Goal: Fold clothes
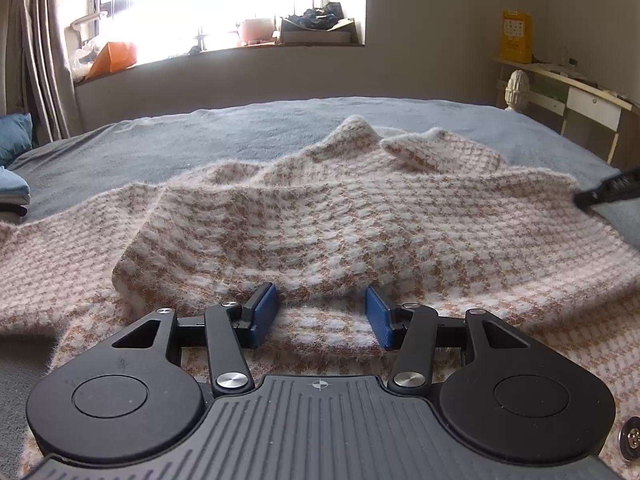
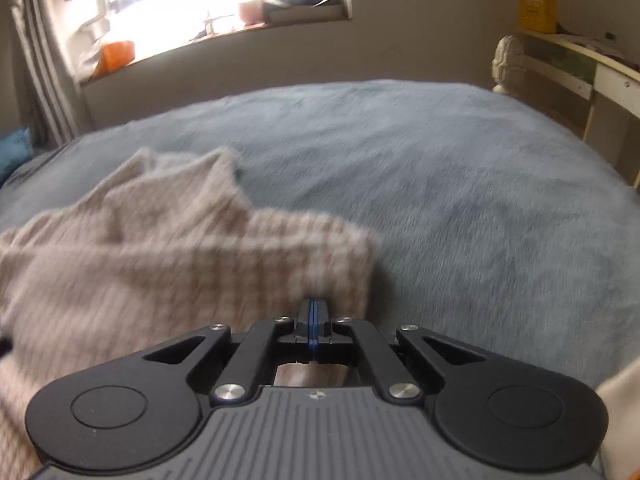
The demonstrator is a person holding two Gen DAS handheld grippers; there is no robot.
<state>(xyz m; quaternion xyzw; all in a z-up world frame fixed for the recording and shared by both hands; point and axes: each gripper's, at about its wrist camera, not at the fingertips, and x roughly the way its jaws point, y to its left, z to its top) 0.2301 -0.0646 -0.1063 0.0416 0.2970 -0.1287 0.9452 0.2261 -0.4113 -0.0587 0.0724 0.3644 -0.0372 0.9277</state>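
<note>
A fuzzy beige-and-white houndstooth sweater [image 1: 320, 216] lies spread on the grey-blue bed cover [image 1: 168, 140], with one layer folded over itself. My left gripper [image 1: 322, 308] is open just above the cloth. Its blue pads [image 1: 264, 312] stand either side of the folded layer's near edge without pressing on it. In the blurred right wrist view the right gripper [image 2: 314, 306] is shut, pads together, at the right edge of the sweater [image 2: 160, 264], whose cloth runs into the tips. The left wrist view shows the right gripper [image 1: 608, 191] at the sweater's raised right edge.
Bare bed cover [image 2: 460, 184] stretches beyond and right of the sweater. Blue pillows [image 1: 14, 160] lie at the left edge beside a curtain [image 1: 40, 60]. A desk [image 1: 580, 92] with a yellow box [image 1: 517, 36] and a white ornament [image 1: 517, 90] stands at the right. The windowsill [image 1: 224, 50] holds clutter.
</note>
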